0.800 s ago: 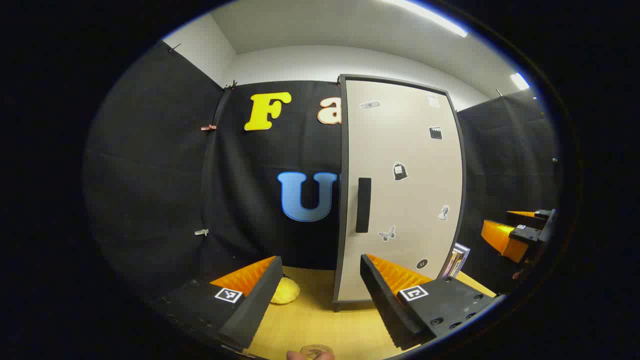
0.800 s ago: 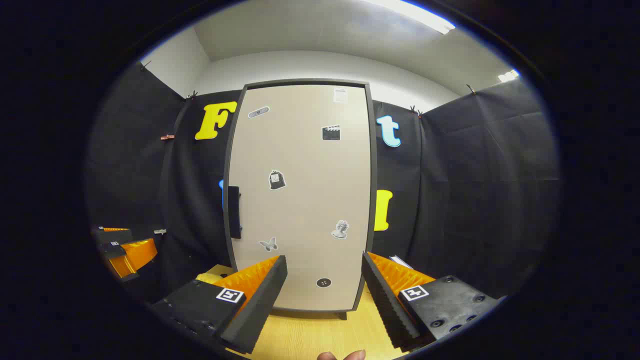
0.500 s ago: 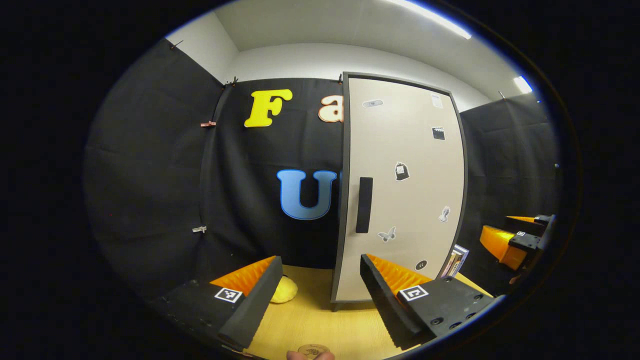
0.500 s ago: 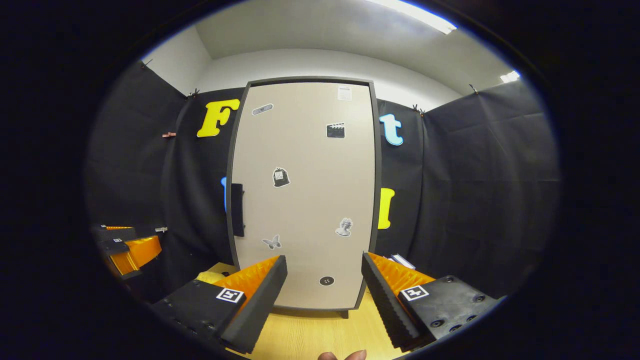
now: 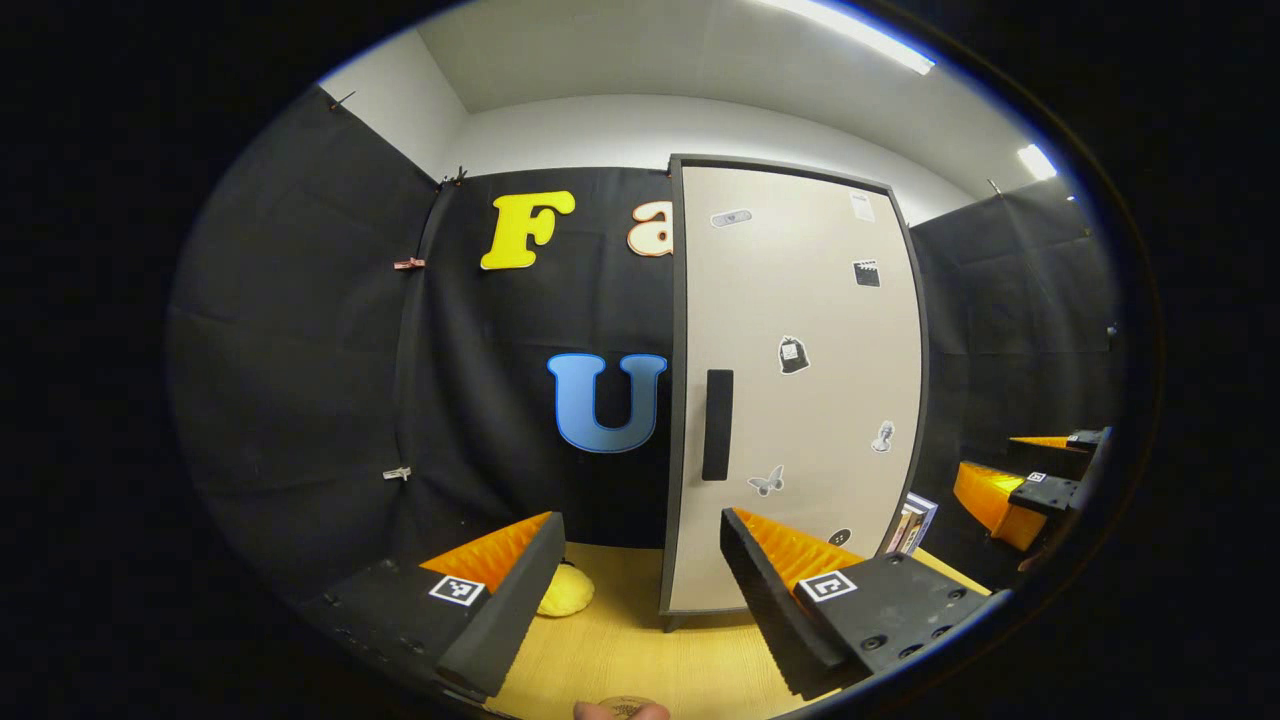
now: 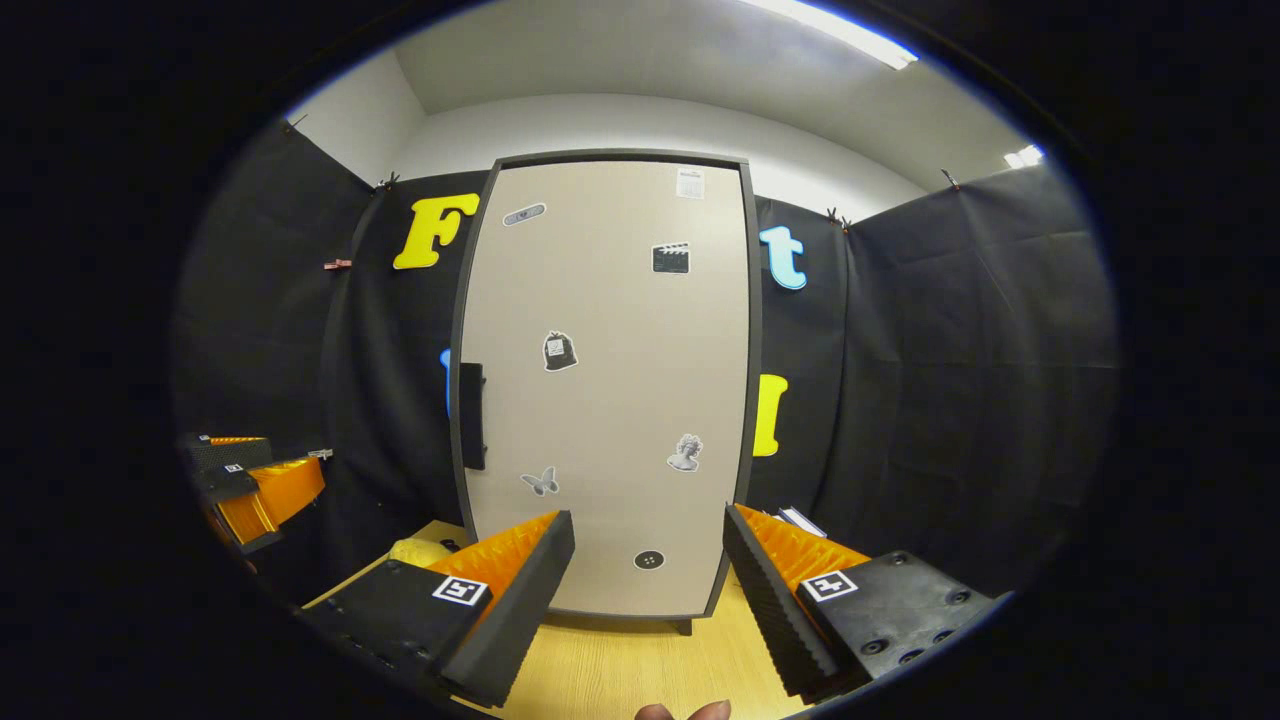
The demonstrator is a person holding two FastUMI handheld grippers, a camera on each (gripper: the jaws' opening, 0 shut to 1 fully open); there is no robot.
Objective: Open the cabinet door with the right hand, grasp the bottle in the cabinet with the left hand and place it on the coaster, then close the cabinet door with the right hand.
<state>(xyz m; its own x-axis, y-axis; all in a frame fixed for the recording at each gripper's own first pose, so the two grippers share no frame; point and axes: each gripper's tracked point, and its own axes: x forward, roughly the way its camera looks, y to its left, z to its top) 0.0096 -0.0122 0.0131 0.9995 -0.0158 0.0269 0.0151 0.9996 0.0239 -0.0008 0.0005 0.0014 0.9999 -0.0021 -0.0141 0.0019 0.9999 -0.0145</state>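
While cabinet door (image 6: 610, 390) stands shut, upright, dead ahead of right gripper (image 6: 648, 575), jaws spread wide, gripping nothing. Handle (image 6: 472, 416) ahead-left of jaws. Left gripper (image 5: 640, 575): jaws released, empty; door ahead-right. Coaster (image 5: 622, 706) below jaws on wooden tabletop (image 5: 640, 650). Yellow object (image 5: 570, 590) beside left finger.

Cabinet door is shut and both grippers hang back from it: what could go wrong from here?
The handle is a slim bar at the door's far left edge, while the right gripper faces the door's middle; it may miss the handle or slip off. The left gripper sits open near the handle side, so the swinging door might strike it. A yellow object on the table could get bumped.
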